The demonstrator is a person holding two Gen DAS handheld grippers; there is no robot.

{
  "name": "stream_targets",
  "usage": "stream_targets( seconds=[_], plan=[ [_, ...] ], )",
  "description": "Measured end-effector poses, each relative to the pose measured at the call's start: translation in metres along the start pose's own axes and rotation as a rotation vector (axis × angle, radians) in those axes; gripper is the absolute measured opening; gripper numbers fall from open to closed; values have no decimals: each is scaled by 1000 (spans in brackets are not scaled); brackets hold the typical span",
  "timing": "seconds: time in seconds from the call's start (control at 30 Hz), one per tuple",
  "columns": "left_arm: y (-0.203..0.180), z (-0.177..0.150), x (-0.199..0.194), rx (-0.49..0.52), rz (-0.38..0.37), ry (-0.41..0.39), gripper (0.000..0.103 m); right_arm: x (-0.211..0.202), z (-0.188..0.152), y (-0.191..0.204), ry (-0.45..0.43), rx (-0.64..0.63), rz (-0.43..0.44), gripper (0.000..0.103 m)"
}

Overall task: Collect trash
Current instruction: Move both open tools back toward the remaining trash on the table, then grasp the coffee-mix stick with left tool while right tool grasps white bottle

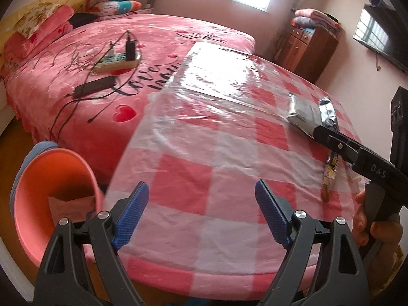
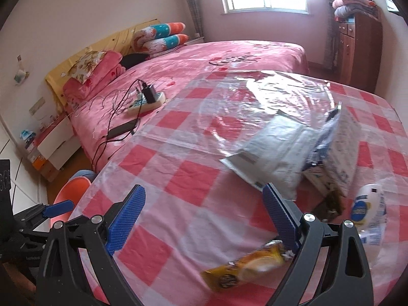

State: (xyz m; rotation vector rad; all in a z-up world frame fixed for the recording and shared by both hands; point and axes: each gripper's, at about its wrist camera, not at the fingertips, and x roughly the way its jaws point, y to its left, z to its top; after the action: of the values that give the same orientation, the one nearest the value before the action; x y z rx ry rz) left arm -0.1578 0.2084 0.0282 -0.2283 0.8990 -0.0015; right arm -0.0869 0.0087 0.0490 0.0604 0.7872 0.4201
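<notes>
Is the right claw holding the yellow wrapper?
No, the right claw is open with nothing between its pads; the yellow wrapper lies on the table.

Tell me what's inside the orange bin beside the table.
The orange bin holds a crumpled pale pinkish wrapper. The table edge and left fingers hide the rest.

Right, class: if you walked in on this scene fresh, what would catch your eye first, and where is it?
First, the red-and-white checked tablecloth under clear plastic, filling the foreground. On it lies a cluster of trash: a grey mailer bag at the right and a yellow wrapper near the front edge, by the open right hand-held gripper. Behind is the pink bed, and an orange bin stands left of the table.
</notes>
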Motion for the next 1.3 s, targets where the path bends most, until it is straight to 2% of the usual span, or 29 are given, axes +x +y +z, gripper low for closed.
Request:
stream_targets(
  seconds=[0.57,0.8,1.07,1.17,1.3],
  plan=[
    [-78,6,16,127,-71,32,86,-28,-2,-72,-57,138,-54,92],
    [-112,7,21,190,-118,47,86,-43,-6,-124,-80,272,-96,92],
    [-154,3,32,276,-179,73,86,-59,-17,-178,-71,405,-72,92],
    [-167,1,37,313,-196,86,86,-62,-20,-186,-61,412,-59,92],
    [-186,-4,46,393,-171,90,86,-61,-27,-184,-31,396,-32,92]
  ],
)
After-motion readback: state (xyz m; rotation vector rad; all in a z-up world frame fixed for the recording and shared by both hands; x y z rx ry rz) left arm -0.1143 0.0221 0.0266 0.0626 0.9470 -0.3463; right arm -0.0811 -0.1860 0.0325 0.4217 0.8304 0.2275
